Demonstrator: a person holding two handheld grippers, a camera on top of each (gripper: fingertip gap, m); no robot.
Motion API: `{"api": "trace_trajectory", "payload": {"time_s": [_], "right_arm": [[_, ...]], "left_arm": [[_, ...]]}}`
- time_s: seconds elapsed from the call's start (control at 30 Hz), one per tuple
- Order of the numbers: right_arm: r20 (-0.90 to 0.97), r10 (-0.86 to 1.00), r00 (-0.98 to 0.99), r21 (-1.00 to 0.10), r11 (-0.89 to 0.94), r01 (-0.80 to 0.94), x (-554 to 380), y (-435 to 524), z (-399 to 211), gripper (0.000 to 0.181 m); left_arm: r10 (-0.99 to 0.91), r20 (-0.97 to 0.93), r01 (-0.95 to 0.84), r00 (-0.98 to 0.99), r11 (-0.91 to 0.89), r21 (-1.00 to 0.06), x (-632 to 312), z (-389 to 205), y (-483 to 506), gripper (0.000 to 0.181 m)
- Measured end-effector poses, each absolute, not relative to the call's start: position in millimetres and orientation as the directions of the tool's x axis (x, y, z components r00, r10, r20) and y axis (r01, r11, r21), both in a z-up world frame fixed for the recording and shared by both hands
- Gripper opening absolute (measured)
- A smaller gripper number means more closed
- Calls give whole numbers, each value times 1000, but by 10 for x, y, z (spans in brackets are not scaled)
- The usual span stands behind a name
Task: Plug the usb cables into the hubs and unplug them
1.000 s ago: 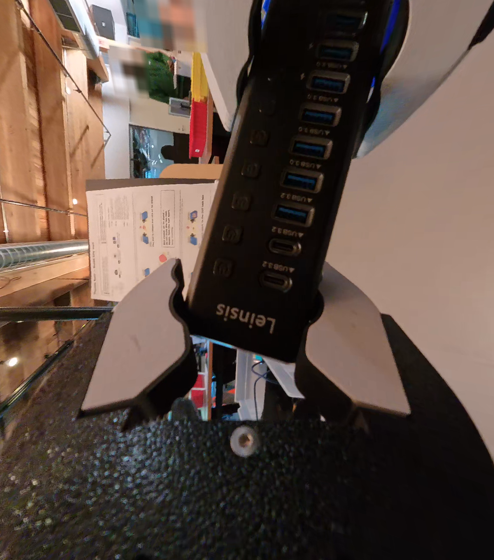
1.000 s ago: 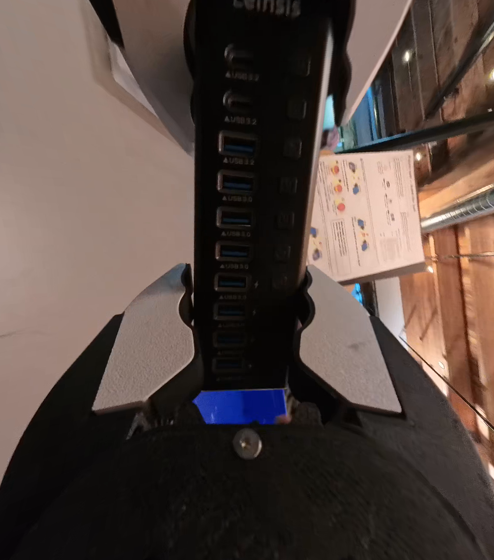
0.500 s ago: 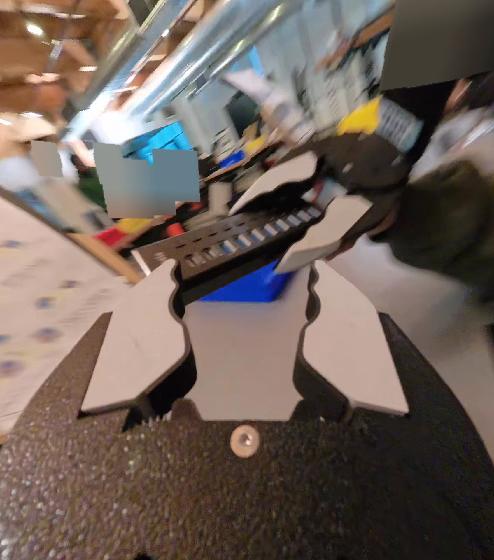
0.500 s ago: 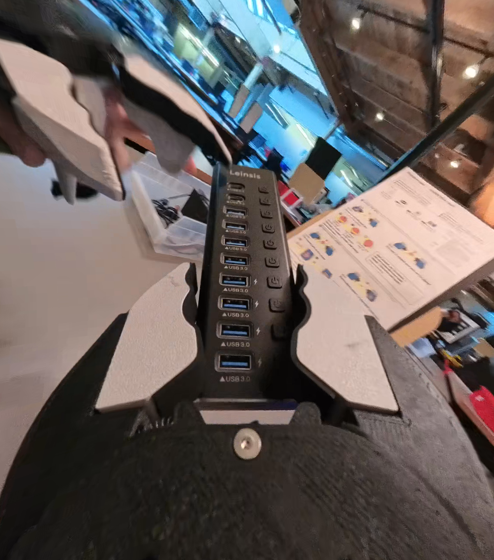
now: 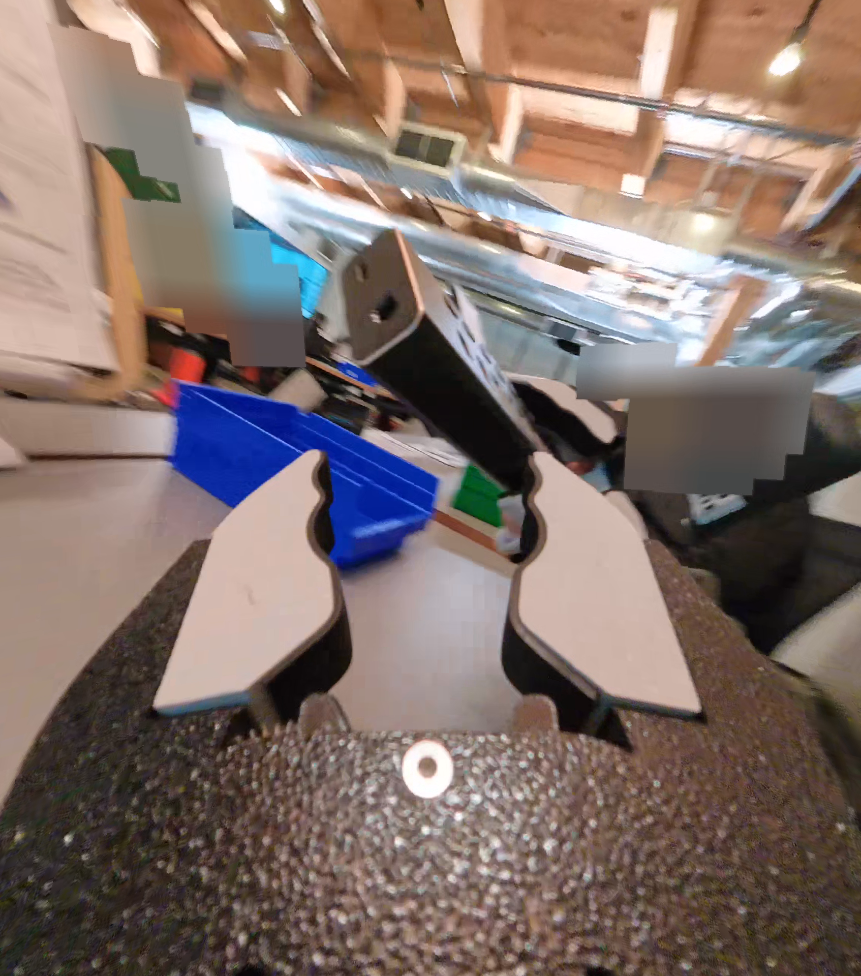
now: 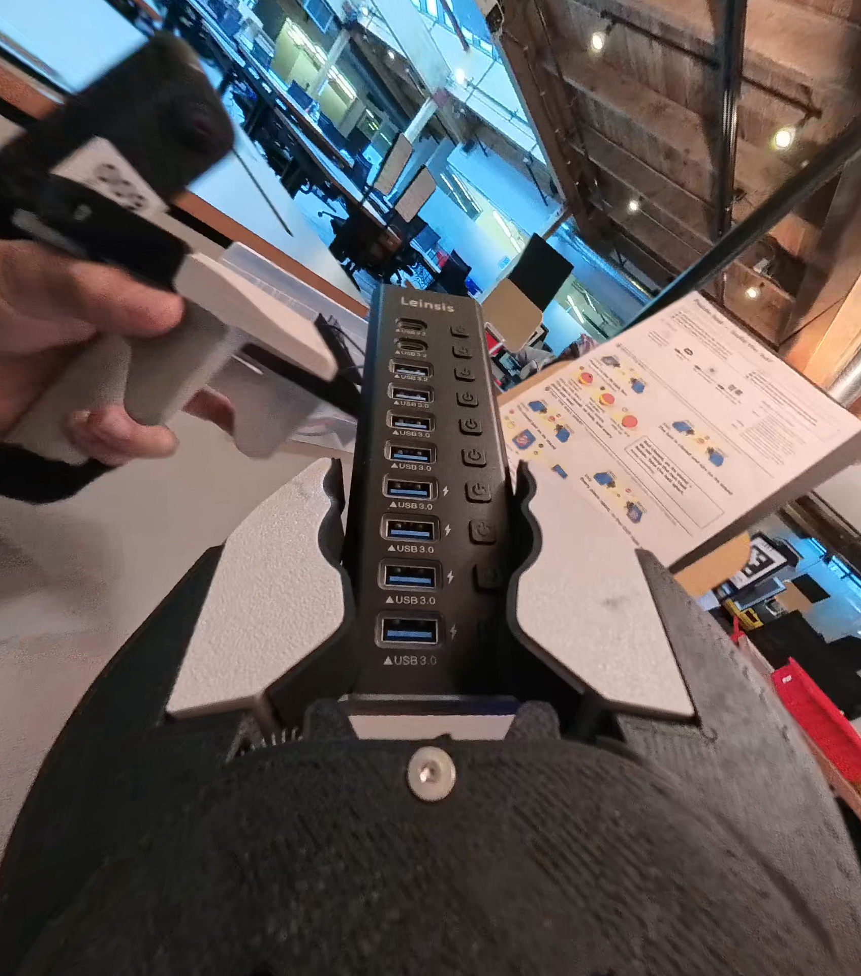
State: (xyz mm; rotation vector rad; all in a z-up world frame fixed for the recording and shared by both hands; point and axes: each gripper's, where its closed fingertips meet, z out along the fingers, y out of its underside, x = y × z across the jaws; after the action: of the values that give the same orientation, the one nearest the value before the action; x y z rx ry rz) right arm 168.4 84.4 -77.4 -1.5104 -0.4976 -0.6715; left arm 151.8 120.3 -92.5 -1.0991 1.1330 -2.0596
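Observation:
A long black USB hub (image 6: 426, 501) with a row of blue ports and round buttons stands between the fingers of my right gripper (image 6: 426, 475), which is shut on its lower half. No cable is plugged into any port that shows. The hub also shows in the left wrist view (image 5: 433, 364), tilted, end face toward the camera, held by the far right gripper. My left gripper (image 5: 426, 475) is open and empty above the white table (image 5: 48, 554). It also shows in the right wrist view (image 6: 238, 359), held by a hand to the hub's left.
A blue plastic bin (image 5: 280, 454) lies on the table beyond my left gripper. A white instruction board (image 6: 671, 422) stands at the right of the hub. A clear plastic box (image 6: 286, 296) with dark cables sits behind the left gripper. Red and yellow bins (image 6: 840, 739) are at far right.
My left gripper let go of the hub's end, opened and pulled away. The right gripper kept its hold and swung the hub up off the table.

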Motion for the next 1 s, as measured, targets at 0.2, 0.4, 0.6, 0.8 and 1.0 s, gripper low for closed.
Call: {"api": "trace_trajectory", "payload": {"time_s": [0.2,0.4,0.6,0.8,1.0], "right_arm": [[729,-86,679,-684,-91,723,1579,943,-866,62],[684,-14,730,-726,-109,679,1576,954,-976,59],[139,265,954,-985,-67,162,1475,814,-973,65],[27,414,910,-992,-99,75,1280,838,-1118,28],[99,221,970,-995,42,92,1432,1012,-1032,27]], "left_arm": [[-575,488,-60,-656,-605,-794,1595,-762,942,37],[-612,438,-26,-658,-563,-826,1601,-742,972,28],[-598,218,9,-771,-353,-936,1473,-489,974,28],[-457,-39,45,-889,-1,-999,1323,-495,751,27],[-549,1,34,-836,-55,-998,1496,-384,761,39]]}}
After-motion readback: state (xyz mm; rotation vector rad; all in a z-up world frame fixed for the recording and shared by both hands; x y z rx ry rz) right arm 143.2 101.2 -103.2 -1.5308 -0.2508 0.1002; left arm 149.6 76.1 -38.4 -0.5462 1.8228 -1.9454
